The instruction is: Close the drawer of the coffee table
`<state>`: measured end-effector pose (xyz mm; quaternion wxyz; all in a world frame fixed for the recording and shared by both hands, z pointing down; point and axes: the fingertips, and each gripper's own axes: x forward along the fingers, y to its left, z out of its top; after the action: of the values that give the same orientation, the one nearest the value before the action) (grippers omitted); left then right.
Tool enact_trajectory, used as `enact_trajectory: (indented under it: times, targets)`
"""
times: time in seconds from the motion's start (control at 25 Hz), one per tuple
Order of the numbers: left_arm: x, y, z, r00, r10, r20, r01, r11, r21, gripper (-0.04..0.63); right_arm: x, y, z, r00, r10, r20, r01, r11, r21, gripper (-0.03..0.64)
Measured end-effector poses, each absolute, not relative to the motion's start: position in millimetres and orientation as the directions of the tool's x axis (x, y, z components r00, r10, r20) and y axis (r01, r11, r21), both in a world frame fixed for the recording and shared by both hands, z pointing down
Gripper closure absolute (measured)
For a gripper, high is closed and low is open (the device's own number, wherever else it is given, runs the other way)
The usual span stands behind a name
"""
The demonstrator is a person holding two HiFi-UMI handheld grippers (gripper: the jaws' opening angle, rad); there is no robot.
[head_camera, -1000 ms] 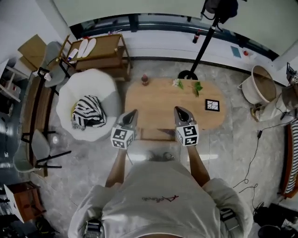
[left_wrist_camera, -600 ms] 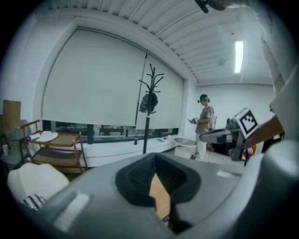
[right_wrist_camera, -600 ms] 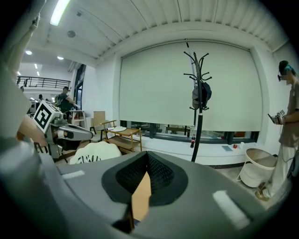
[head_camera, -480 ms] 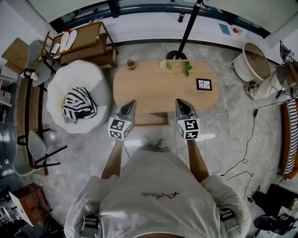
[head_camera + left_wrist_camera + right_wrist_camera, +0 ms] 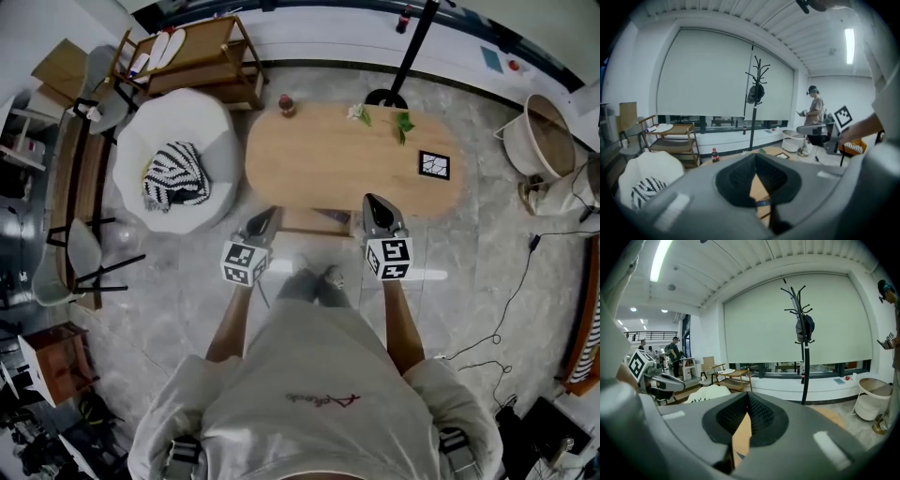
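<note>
Left claw (image 5: 266, 218) and right claw (image 5: 376, 205) (both shut, empty) dropped toward the drawer (image 5: 314, 223); a crooked push might jam it.

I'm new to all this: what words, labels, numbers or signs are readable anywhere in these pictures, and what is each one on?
No text can be read in full.
Red script on the person's shirt: too blurred to read.
On the left gripper and right gripper: square black-and-white markers, no letters.
The card on the coffee table: a pattern, no words.
The bottle has a label: too small to read.
</note>
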<state>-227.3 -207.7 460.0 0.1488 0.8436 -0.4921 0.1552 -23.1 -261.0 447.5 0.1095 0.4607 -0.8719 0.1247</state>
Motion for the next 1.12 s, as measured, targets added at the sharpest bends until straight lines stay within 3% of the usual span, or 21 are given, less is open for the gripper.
enact_trajectory:
  times: [0.52, 1.12]
  targets:
    - [-237, -190, 537, 0.443, -0.758, 0.478, -0.892, -0.426, 0.151, 0.597, -23, -241, 527, -0.567, -0.715, 0.408, -0.814, 0.562, -0.147, 0.611]
    - [-287, -183, 717, 0.443, -0.702, 0.558, -0.896, -0.363, 0.254, 0.597, -50, -217, 693, -0.497, -0.666, 0.556, -0.856, 0.481, -0.190, 0.611]
